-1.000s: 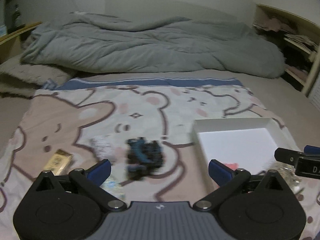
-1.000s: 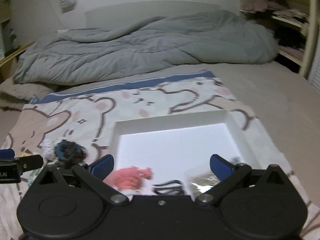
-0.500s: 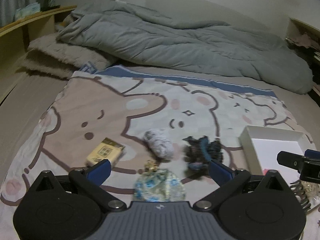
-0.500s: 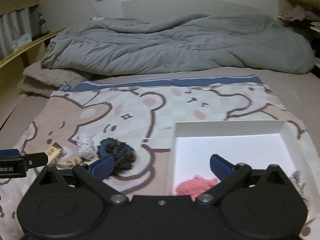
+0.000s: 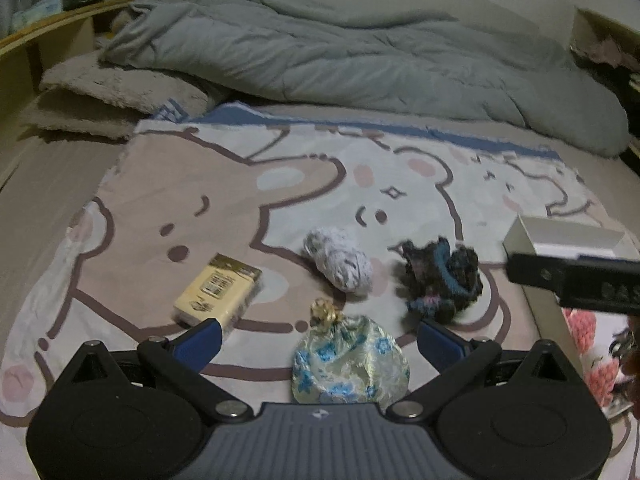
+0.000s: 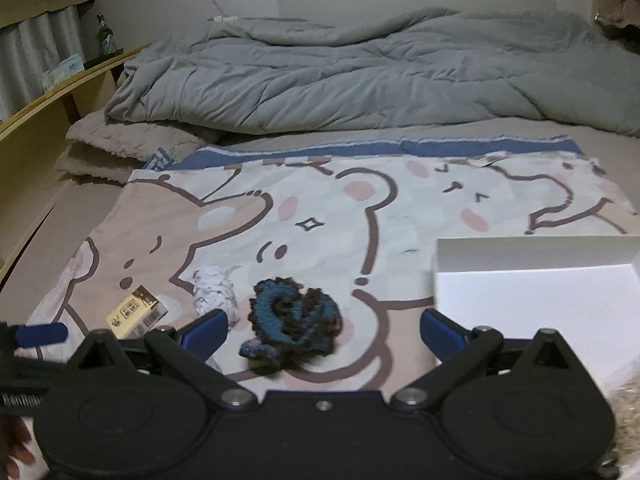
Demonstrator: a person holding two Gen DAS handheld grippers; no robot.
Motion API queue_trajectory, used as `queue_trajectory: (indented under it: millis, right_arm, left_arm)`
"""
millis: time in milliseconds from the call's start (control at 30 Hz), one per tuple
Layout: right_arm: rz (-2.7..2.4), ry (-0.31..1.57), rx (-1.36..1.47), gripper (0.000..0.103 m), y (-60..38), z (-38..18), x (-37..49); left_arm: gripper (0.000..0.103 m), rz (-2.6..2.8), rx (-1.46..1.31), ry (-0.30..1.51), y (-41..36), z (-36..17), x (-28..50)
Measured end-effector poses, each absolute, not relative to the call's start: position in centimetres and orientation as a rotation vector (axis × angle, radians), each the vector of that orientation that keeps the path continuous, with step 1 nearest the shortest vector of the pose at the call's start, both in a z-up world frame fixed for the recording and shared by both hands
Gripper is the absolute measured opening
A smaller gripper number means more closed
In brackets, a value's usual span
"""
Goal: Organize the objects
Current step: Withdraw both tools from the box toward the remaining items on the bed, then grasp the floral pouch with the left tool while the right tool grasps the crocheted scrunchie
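The left gripper (image 5: 318, 338) sits low in the middle of its picture with its two blue fingers spread wide, holding nothing. Right between those fingers, at the bottom of the frame, lies a little shiny bag with blue flowers (image 5: 350, 366), tied at the top with a gold knot. To the left of it, near the left blue finger, is a small yellow box (image 5: 218, 290). A bit higher, in the middle, is a white ball of yarn (image 5: 338, 260), and just to its right is a dark blue and black knitted thing (image 5: 442, 278). They all lie on a bear blanket (image 5: 240, 184). At the right edge is a white box (image 5: 536, 240) with something pink and fluffy (image 5: 584, 326) inside. The right gripper (image 6: 324, 330) is also spread wide and holds nothing. In its picture the dark knitted thing (image 6: 294, 318) lies between its fingers, low in the middle, and the white box (image 6: 532, 252) is on the right. A big gray quilt (image 6: 360, 76) is bunched up across the top.
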State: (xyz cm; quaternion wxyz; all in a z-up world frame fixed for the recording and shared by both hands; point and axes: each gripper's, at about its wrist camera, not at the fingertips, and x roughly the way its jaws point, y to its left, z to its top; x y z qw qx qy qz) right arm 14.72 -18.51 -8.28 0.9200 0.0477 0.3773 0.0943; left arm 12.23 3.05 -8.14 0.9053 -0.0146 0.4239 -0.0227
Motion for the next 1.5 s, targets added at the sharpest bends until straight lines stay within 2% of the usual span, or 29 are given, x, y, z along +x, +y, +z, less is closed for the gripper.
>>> queue_trajectory:
  millis: [833,900,1067,1167,1233,1333,1500]
  right_arm:
    - [0.206,0.936,0.121,0.102,-15.0,-15.4,21.3]
    - [0.206,0.948,0.12,0.099,-14.8,-15.6,21.5]
    - [0.22,0.975,0.117,0.077,-14.6,-16.1,22.0]
    - [0.244,1.003,0.101,0.07,-14.3,-16.4,22.0]
    - [0.247,1.008,0.078,0.068,-14.0,-16.5,21.9]
    - [0.258,1.011,0.07,0.063,-13.9,-16.2,21.8]
    - [0.272,1.009,0.056,0.059,-13.9,-15.9,21.5]
  left_arm:
    - [0.102,-0.111,0.001,1.102,1.2,-15.4,16.1]
    - [0.102,-0.112,-0.022,1.114,1.3,-15.6,16.3]
    - [0.102,-0.099,-0.077,1.141,1.6,-16.3,16.6]
    - [0.101,-0.1,-0.083,1.142,1.3,-16.3,16.7]
    - [0.099,-0.111,-0.09,1.141,1.1,-16.3,16.7]
    - [0.089,-0.093,-0.076,1.146,0.8,-16.2,16.8]
    - [0.086,-0.094,-0.079,1.148,1.1,-15.9,16.6]
